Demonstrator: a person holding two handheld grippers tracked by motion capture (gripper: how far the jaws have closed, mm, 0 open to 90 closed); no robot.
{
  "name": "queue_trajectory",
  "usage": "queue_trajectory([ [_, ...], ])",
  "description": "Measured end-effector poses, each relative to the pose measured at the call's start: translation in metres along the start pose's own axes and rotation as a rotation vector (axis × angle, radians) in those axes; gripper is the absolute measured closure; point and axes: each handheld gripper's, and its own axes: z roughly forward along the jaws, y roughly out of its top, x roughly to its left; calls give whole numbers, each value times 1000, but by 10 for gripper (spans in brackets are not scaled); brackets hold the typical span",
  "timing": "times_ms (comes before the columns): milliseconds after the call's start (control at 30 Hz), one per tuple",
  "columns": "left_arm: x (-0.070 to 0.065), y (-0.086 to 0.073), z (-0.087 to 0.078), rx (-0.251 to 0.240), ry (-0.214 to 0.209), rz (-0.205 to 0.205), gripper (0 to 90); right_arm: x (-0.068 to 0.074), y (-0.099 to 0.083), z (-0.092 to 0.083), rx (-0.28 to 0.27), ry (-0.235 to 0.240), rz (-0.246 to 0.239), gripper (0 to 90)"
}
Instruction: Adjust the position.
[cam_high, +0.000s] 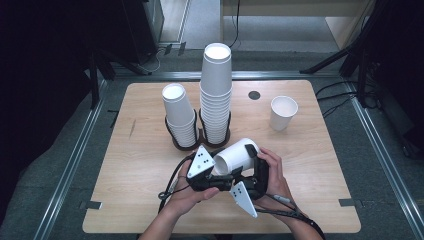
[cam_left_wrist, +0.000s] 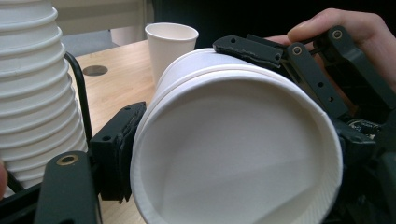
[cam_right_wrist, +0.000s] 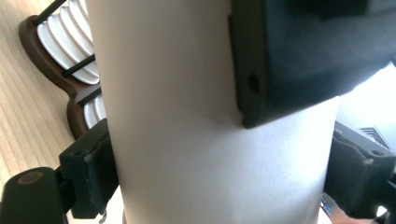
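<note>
A white paper cup (cam_high: 240, 155) lies tilted on its side above the table's front middle, its open mouth toward the person. My left gripper (cam_high: 223, 167) grips it near the rim. In the left gripper view one pad (cam_left_wrist: 116, 154) presses the cup's (cam_left_wrist: 233, 140) wall, and the other jaw is hidden behind the cup. My right gripper (cam_high: 251, 156) straddles the cup's body (cam_right_wrist: 187, 116) farther up. Its pads (cam_right_wrist: 91, 170) stand right at the wall without denting it. The left gripper's dark jaw crosses the top right of the right gripper view.
Two stacks of white cups, a short one (cam_high: 179, 115) and a tall one (cam_high: 216, 90), stand in a brown wire holder (cam_high: 200, 136) at the table's middle. A single upright cup (cam_high: 283, 113) stands at the back right, near a dark round hole (cam_high: 254, 95).
</note>
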Motion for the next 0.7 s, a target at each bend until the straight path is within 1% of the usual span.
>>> queue_trajectory([
  [33, 1, 0, 0, -3, -5, -7, 221, 0, 0, 0, 1, 2, 6, 105],
  [100, 2, 0, -1, -2, -10, -10, 224, -1, 0, 0, -4, -4, -7, 100],
  [167, 3, 0, -1, -2, -9, -18, 226, -1, 0, -1, -8, 9, 3, 97],
  [200, 4, 0, -1, 1, -7, -19, 226, -1, 0, -1, -13, 13, -3, 95],
  [233, 4, 0, -1, -1, 5, -20, 227, -1, 0, -2, -16, 19, -6, 83],
  [300, 7, 0, -3, -8, 6, -34, 228, -1, 0, -2, -17, 36, -13, 38],
  [367, 10, 1, -4, -15, 18, -41, 229, -2, 1, -3, -22, 38, -14, 5],
  [467, 16, 1, -7, -33, 32, -62, 228, -5, 1, -5, -31, 46, 4, 0],
  [533, 19, 1, -9, -46, 52, -87, 225, -6, 1, -7, -32, 47, 28, 0],
  [567, 22, 2, -10, -52, 52, -102, 224, -7, 1, -7, -34, 41, 30, 0],
  [600, 23, 2, -11, -61, 56, -109, 223, -8, 1, -8, -34, 40, 46, 0],
  [633, 24, 2, -12, -67, 72, -106, 223, -10, 1, -9, -34, 37, 55, 0],
  [700, 26, 2, -14, -82, 79, -109, 223, -14, 1, -10, -30, 29, 84, 0],
])
